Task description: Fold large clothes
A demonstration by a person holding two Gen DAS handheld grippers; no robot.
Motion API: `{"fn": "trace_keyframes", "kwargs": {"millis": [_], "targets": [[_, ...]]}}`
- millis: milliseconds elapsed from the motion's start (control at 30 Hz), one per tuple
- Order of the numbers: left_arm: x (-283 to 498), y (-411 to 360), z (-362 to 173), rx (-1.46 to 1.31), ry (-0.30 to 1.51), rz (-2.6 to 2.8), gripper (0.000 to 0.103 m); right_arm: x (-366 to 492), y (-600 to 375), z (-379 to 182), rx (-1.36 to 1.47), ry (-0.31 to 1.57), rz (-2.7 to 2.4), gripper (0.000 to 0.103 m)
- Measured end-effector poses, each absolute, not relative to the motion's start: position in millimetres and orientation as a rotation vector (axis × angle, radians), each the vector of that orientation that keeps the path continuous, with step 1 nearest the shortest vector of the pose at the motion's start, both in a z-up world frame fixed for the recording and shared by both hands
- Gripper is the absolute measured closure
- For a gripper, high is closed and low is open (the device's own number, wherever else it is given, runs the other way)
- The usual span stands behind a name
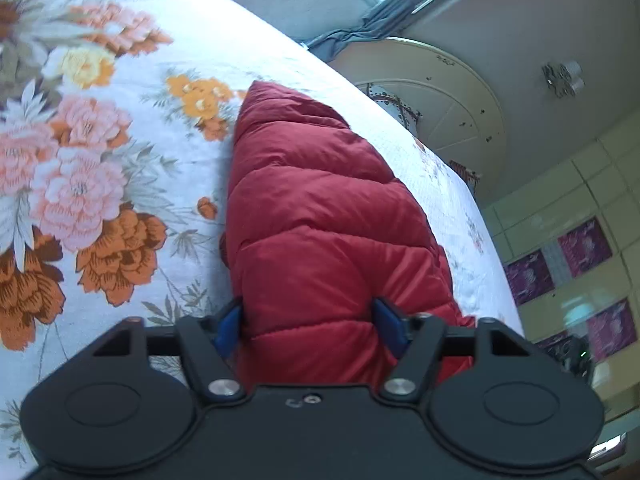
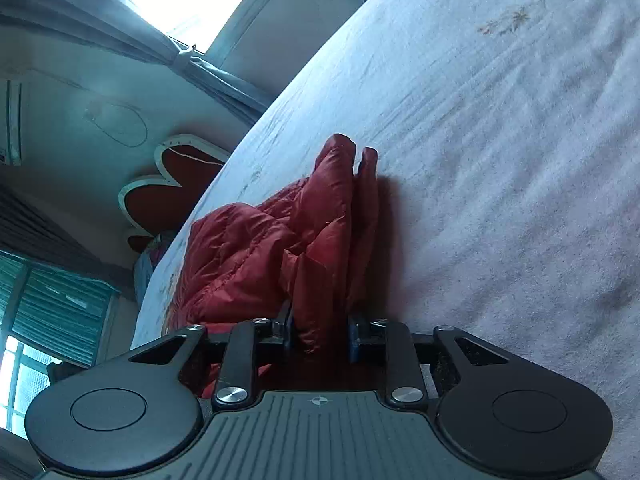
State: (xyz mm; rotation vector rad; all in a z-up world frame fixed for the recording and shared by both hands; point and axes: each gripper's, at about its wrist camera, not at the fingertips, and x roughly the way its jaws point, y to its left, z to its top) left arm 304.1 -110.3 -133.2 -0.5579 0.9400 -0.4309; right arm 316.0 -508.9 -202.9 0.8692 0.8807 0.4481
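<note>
Left gripper [image 1: 308,326], nearest the lens: blue pads pinching red quilted jacket [image 1: 320,216], which is lying on floral bedsheet [image 1: 100,168]. Right gripper [image 2: 320,334] is likewise clamping a crumpled fold of the jacket. Beyond the jacket, grey curtain [image 2: 120,36] is hanging; only the right view is showing the heart-shaped headboard [image 2: 168,184]

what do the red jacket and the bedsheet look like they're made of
Red jacket: likely a smooth synthetic shell such as nylon over padding; it has a slight sheen and puffy stitched quilt bands. Both the left gripper and the right gripper pinch it.
Bedsheet: seems matte woven cloth, maybe cotton, with printed flowers and a fine texture, no shine.
</note>
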Motion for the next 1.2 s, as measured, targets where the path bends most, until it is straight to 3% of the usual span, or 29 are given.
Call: {"fn": "trace_keyframes", "kwargs": {"millis": [133,667,933,1200], "targets": [[296.5,-113.2,-120.0,-0.517,0.911,-0.425,0.049,311.4,-505.4,-190.1,0.852,0.846,0.455,0.084],[278.2,-76.7,-48.5,-0.373,0.739,-0.444,0.05,294.0,-435.3,-120.3,0.727,0.731,0.462,0.085],[283.1,24.1,-29.5,-0.339,0.741,-0.481,0.051,297.5,-326.6,-102.9,0.698,0.73,0.448,0.085],[305.5,159.3,-43.6,-0.367,0.856,-0.44,0.051,327.3,-181.8,-111.2,0.684,0.79,0.502,0.085]]}}
